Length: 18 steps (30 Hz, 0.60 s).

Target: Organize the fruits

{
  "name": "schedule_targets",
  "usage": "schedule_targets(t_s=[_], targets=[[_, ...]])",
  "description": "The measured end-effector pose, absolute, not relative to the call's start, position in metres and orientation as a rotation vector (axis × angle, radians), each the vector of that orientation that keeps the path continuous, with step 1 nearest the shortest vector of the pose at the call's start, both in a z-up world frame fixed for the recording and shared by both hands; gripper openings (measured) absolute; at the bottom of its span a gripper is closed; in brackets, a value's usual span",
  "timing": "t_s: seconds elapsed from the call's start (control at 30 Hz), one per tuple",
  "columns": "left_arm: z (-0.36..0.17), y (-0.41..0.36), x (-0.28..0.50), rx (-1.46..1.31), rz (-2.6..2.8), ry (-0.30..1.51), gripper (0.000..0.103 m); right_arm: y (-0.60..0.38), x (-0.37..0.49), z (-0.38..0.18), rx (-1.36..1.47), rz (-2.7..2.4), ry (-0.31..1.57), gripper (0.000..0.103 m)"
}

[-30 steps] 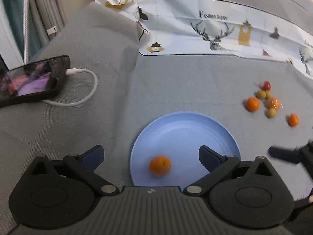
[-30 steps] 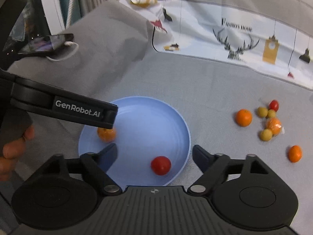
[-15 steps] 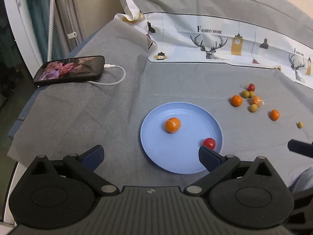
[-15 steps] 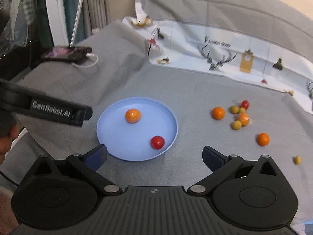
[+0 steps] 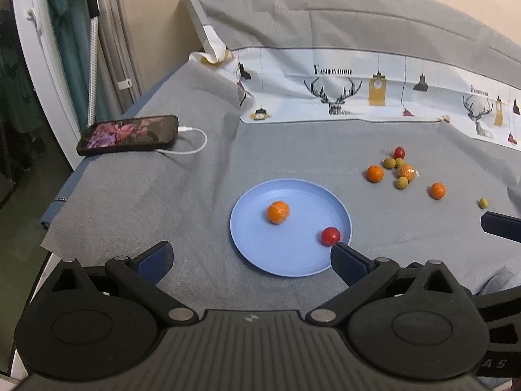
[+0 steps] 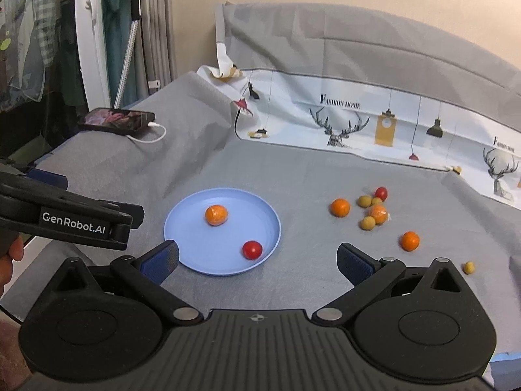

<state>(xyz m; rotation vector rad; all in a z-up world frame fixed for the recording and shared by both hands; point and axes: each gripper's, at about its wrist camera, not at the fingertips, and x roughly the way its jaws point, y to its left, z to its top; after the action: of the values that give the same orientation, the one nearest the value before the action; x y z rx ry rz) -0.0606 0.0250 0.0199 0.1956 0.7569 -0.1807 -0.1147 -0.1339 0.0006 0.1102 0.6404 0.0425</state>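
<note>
A blue plate (image 5: 260, 254) (image 6: 182, 224) lies on the grey cloth and holds an orange mandarin (image 5: 278, 212) (image 6: 216, 215) and a red tomato (image 5: 330, 236) (image 6: 252, 249). To its right lies a loose cluster of fruit: mandarins (image 5: 374, 173) (image 6: 340, 207), green-yellow fruits (image 5: 401, 182) (image 6: 368, 223), a red tomato (image 5: 399, 152) (image 6: 381, 193). A lone green fruit (image 5: 483, 202) (image 6: 469, 267) lies far right. My left gripper (image 5: 250, 259) is open and empty, held back from the plate. My right gripper (image 6: 257, 260) is open and empty, also back from it.
A phone (image 5: 128, 134) (image 6: 117, 119) on a white charging cable (image 5: 195, 145) lies at the far left. A printed white cloth (image 5: 374, 91) (image 6: 374, 127) runs along the back. The cloth's left edge drops off beside a white frame and curtains (image 5: 65, 49).
Both grippers have pulled back and up from the plate. The mandarin has rolled from the plate's near part to its middle and now lies still; the tomato rests near the right rim.
</note>
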Motion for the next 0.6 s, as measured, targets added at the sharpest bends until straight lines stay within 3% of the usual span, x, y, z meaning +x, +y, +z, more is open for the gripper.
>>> schedule_targets(t_s=[0.6], targets=[[0.0268, 0.0237, -0.0678, 0.205, -0.19, 0.728, 0.103, -0.1311, -0.1223, 0.0051, 0.1, 0.045, 0.618, 0.102]])
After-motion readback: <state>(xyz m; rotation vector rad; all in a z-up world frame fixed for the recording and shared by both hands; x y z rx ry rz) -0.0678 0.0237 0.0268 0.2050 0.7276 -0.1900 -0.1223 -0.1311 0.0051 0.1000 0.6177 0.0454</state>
